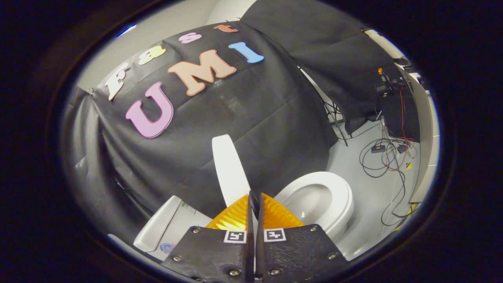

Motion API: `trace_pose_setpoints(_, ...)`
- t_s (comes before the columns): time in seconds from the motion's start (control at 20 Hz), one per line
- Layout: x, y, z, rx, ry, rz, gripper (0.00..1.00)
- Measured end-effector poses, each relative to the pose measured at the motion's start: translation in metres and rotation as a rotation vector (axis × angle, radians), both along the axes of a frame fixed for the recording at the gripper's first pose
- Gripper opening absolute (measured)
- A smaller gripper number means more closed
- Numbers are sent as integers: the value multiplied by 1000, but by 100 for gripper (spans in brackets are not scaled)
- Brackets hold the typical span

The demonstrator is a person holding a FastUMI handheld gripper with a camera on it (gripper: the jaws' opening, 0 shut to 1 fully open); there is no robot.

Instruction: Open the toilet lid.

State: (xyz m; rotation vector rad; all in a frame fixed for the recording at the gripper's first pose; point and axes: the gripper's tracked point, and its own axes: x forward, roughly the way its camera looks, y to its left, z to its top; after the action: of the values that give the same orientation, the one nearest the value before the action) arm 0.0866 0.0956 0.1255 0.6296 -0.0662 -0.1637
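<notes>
I have the gripper [254, 198] pinching the toilet lid [228, 169] — both fingers [235, 216] press flat against its thin edge, one on each face, with only the sliver of lid between them. The lid stands raised, nearly upright, rising from between the fingertips and leaning a little away from the bowl, its rounded top set against the black cloth wall [243, 110] behind it.

Taking the lid as my landmark: on one side of it, just beside the fingers, the toilet seat [346, 196] lies down flat around the open bowl [310, 202], the white ring fully uncovered. On the other side of the lid, lower and close under the fingers, sits the tank [165, 226] with its flat top, a small sticker on it that I cannot make out.

Beyond the seat, further from the lid, the pale floor [369, 192] carries a tangle of cables [387, 157] — black loops with some red wire among them — and a small dark box lies in the middle of them. Past the cables, well apart from the lid, a stand leg [334, 118] slants down from behind the cloth, and some dark equipment [387, 82] sits higher up near a pale wall.
</notes>
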Motion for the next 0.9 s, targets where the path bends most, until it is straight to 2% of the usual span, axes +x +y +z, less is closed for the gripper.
trace_pose_setpoints(0.45, -7, 38, 12, -51, -31, 23, 2)
trace_pose_setpoints(0.9, -10, 83, 19, -270, -25, 41, 2)
